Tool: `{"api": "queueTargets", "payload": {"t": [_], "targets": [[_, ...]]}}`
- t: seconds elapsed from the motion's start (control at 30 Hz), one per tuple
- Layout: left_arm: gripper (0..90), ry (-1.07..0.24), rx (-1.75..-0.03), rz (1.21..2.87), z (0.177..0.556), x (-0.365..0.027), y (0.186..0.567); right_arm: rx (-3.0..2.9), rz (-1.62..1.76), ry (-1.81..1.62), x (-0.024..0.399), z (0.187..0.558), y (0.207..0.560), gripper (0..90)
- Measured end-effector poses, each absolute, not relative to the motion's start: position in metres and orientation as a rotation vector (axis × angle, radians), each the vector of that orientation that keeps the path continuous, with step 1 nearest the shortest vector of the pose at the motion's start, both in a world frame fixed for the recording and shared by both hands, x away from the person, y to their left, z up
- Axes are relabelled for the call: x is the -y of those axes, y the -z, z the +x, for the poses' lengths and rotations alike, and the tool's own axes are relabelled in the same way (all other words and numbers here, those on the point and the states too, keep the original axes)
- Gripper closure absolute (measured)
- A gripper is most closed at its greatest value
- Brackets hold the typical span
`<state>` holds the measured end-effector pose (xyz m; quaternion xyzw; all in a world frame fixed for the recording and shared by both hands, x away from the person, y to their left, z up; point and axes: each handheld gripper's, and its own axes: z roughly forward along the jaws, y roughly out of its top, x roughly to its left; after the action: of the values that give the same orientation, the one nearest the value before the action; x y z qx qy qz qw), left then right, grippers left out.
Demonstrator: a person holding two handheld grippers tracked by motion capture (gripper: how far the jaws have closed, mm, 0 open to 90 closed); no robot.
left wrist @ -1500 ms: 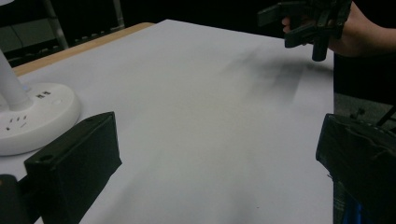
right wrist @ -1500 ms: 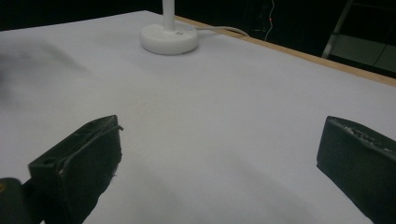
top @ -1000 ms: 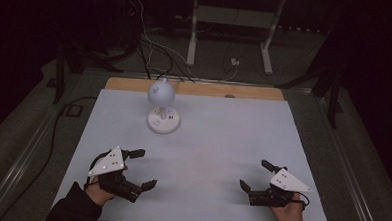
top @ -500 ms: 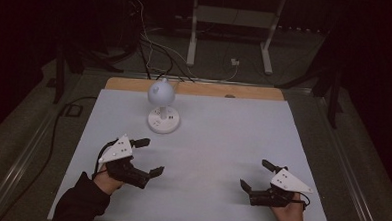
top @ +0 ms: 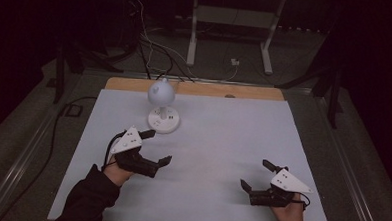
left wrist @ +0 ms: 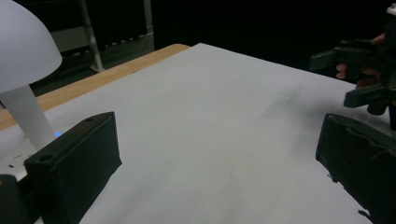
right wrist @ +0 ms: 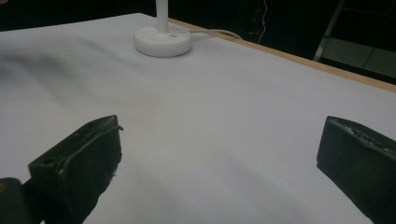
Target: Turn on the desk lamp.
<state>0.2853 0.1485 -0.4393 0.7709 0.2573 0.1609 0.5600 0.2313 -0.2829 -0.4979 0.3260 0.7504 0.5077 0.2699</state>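
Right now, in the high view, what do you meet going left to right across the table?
Left tongs, open → white desk lamp, farther back → right tongs, open, near the front edge.

A lamp [top: 161, 103] stands on the counter [top: 232, 142], near its far edge. The left gripper [top: 155, 147] is just in front of the lamp, with the lamp base near its far finger. The right gripper [top: 256, 176] is well apart, at the near right side. Between each gripper's fingers lies bare counter.
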Motion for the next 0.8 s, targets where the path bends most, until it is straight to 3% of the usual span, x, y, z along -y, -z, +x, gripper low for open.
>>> {"api": "queueTargets", "payload": {"t": [0.8], "targets": [[0.2, -0.461, -0.748, 1.805, 0.327, -0.128, 0.444, -2.029, 0.878, -1.386, 0.283, 0.231, 0.498, 0.0]]}}
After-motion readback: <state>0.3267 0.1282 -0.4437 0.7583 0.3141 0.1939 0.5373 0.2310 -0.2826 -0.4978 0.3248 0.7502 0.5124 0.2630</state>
